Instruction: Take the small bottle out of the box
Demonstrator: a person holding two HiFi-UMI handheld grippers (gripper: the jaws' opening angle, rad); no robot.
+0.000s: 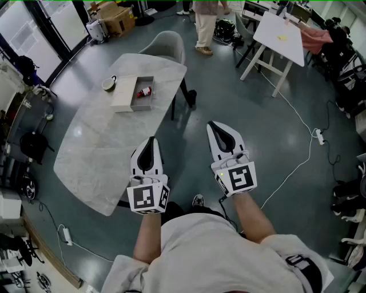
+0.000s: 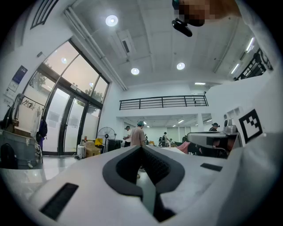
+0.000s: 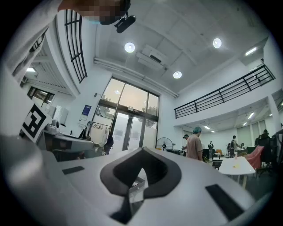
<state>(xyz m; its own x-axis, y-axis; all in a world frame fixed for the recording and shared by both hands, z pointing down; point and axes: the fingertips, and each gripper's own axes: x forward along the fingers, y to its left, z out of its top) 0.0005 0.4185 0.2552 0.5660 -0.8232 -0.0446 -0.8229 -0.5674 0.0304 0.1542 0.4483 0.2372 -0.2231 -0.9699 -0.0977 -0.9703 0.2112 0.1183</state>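
A large open lab or workshop hall is suggested, though far details are blurred: recessed ceiling lights (image 2: 111, 20), a mezzanine railing (image 2: 163, 102), tall glass doors (image 3: 130, 128), cables (image 1: 289, 104) trailed over a grey floor (image 1: 274, 154), a white trestle table (image 1: 280, 37) and cardboard boxes (image 1: 117, 17) are seen.

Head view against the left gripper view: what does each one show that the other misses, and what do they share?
Only the head view: the table with the open box and the small bottle lying inside it. Only the left gripper view: ceiling lights, a balcony railing and a standing fan. Both: the left gripper, shut and empty, and probably the same standing person in the distance.
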